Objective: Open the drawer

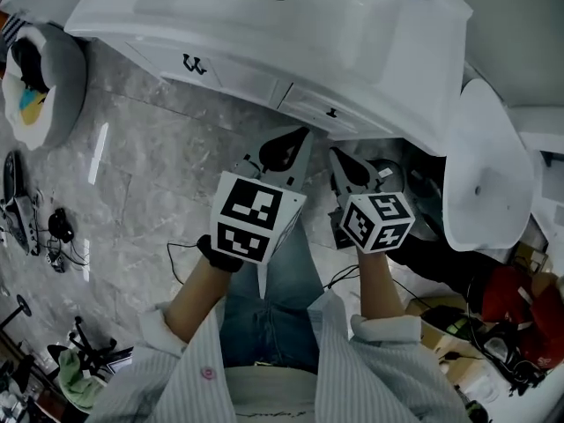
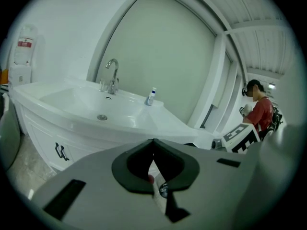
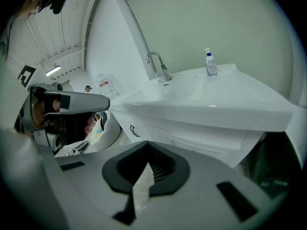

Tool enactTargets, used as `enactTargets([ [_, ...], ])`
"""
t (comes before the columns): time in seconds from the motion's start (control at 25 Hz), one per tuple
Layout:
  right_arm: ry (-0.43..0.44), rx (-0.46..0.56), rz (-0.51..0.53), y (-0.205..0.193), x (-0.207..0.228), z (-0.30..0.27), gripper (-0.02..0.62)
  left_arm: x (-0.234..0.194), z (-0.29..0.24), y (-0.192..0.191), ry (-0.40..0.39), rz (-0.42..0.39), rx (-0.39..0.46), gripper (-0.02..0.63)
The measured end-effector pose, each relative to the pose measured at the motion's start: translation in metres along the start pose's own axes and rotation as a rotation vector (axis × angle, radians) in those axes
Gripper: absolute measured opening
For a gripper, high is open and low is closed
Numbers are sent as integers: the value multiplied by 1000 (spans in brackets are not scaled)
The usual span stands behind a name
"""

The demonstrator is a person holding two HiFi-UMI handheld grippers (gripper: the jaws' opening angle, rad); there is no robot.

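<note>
Right tool (image 1: 345,161) near drawer (image 1: 315,104) (toilet (image 1: 489,183) beside)

Here's how my feeds sit right now. The head cam is up high and stares almost straight down: the washbasin (image 1: 370,51) runs across the top of the frame and both grippers land near the centre, close to the lens. The left gripper (image 1: 284,151) cam looks along its own jaws at the basin and the wall behind it, close in, with the faucet (image 2: 112,73) in the left half of the frame. The right gripper (image 1: 352,170) cam looks from further to the side, so I get the faucet at upper middle and the basin sweeping off right. All three views share the basin, the little bottle (image 3: 209,63) and the black cabinet handle (image 2: 60,151).
</note>
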State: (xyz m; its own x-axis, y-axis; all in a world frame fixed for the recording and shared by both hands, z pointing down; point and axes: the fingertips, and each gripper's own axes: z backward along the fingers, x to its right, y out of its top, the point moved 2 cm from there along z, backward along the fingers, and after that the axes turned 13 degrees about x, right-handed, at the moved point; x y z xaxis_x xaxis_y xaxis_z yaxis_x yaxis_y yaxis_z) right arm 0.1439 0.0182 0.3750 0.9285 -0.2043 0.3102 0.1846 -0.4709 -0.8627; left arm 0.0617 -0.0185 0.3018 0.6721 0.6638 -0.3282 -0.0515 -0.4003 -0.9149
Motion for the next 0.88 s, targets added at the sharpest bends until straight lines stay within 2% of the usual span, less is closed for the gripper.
enactTargets([
  [0.44,-97,-12,79,-49,41,-33,9,-28,-6,-54,40,55,8,14],
  [0.88,-231,-87,125,-92,98,-87,9,-48,-21,-88,22,57,-38,14],
])
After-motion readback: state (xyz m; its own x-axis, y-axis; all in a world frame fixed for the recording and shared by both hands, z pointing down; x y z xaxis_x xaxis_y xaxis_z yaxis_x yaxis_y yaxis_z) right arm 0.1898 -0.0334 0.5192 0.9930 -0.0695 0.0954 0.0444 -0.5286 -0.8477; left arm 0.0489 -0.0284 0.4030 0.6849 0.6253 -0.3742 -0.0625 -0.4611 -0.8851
